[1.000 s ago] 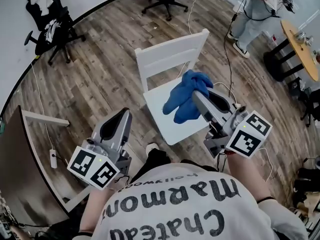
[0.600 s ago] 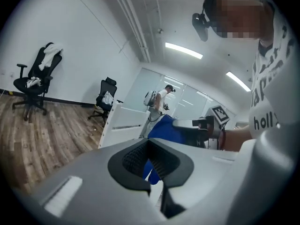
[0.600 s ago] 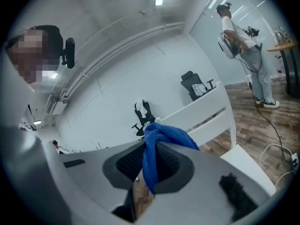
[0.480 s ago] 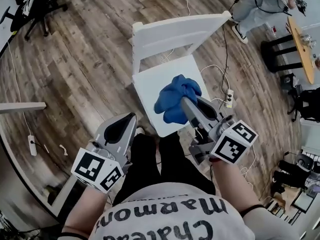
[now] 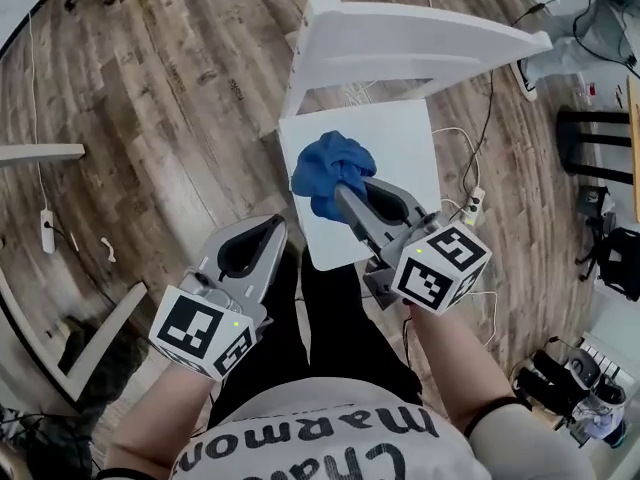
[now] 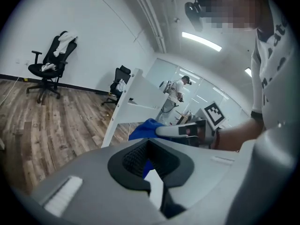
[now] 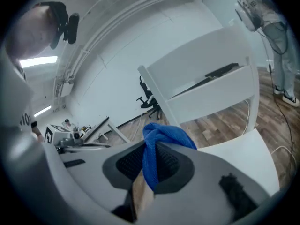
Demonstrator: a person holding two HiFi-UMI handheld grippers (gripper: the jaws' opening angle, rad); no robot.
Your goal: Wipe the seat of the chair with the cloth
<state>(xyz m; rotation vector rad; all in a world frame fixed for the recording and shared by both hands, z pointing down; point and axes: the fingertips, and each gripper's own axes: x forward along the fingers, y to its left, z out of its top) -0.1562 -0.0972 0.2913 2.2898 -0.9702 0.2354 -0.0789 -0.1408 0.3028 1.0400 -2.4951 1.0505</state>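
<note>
Right gripper (image 5: 345, 190) (image 7: 150, 167): jaws clamped on the blue cloth (image 5: 325, 173) (image 7: 164, 136), and a fold of it runs down between the pads. The bunched rest of the cloth sticks out past the jaw tips over the front-left part of the chair seat (image 5: 400, 153) (image 7: 243, 146). Can't tell if the cloth is pressed onto the seat. The right gripper's marker cube (image 5: 438, 268) shows black-and-white square codes, no letters.

Left gripper (image 5: 268, 228) (image 6: 149, 165): jaws drawn together with only a thin slit, nothing between them. It is held off the chair's front-left corner, over the floor, and points toward the chair. The left gripper view shows the cloth (image 6: 143, 128) and the right gripper beyond its tips.

Writing: the person's light shirt (image 5: 330, 438) has dark print, seen upside down and partly cut off; "Marmo" and "Cha" are readable.

The chair (image 5: 420, 43) (image 6: 136, 90) (image 7: 211, 76) is white, with a flat seat and a slatted backrest on its far side. It stands on a wood-plank floor (image 5: 180, 98).

- Right of the chair: a white power strip (image 5: 470, 206) with cables on the floor.
- Left of the chair, well apart: a pale frame leg (image 5: 40, 153) and a second power strip (image 5: 47, 230).
- Room: white walls, and a black office chair (image 6: 49, 67) draped with a light garment against the wall, far left of the chair.
- Behind the chair: a standing person (image 6: 177, 89).
</note>
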